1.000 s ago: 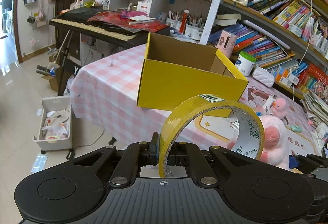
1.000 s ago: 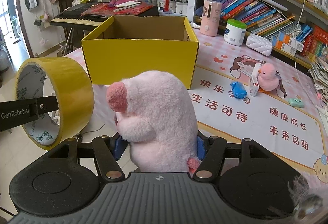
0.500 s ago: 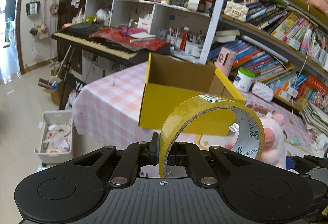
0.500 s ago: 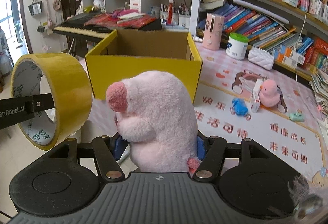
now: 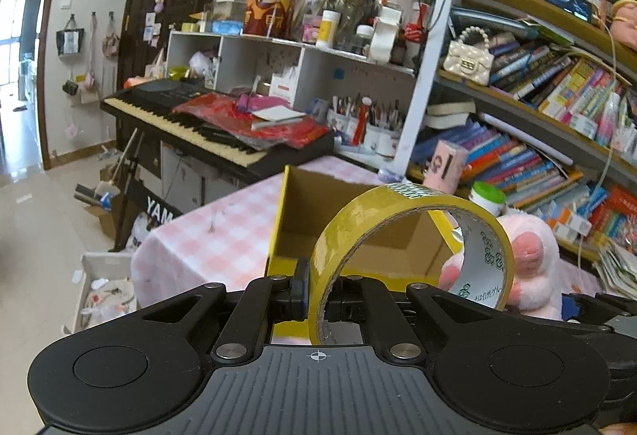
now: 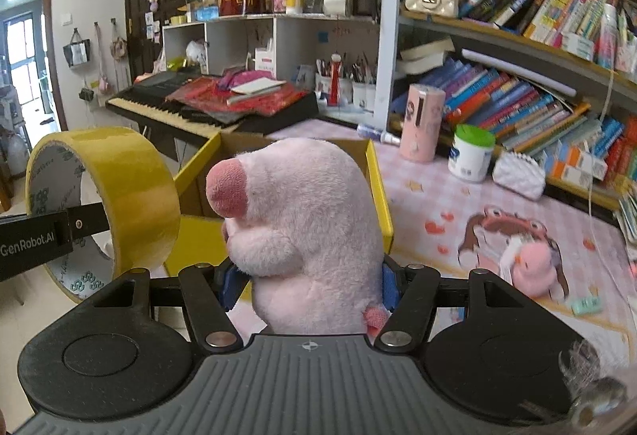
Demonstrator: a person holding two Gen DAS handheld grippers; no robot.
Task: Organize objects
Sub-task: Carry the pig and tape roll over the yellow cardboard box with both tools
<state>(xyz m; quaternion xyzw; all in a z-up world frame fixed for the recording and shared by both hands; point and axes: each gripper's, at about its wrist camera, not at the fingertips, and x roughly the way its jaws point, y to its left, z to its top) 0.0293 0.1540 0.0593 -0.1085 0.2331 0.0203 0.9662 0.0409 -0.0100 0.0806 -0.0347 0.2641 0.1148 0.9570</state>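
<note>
My left gripper (image 5: 318,295) is shut on the wall of a yellow tape roll (image 5: 398,232), held in the air in front of the open yellow cardboard box (image 5: 286,220). The roll also shows in the right wrist view (image 6: 119,188), with the left finger (image 6: 51,232) gripping it. My right gripper (image 6: 306,283) is shut on a pink plush toy (image 6: 302,220), held upright just before the box (image 6: 378,188). The plush also shows at the right of the left wrist view (image 5: 529,255).
The box stands on a pink checked table (image 5: 223,236). A pink duck toy (image 6: 533,267), a small green item (image 6: 585,305), a white jar (image 6: 469,156) and a pink cylinder (image 6: 422,124) are on the table's right. A keyboard (image 5: 191,120) and bookshelves (image 5: 537,108) stand behind.
Both grippers have risen and moved closer to the box, carrying the tape roll and the plush. The box now sits lower in both views and its inside shows more.
</note>
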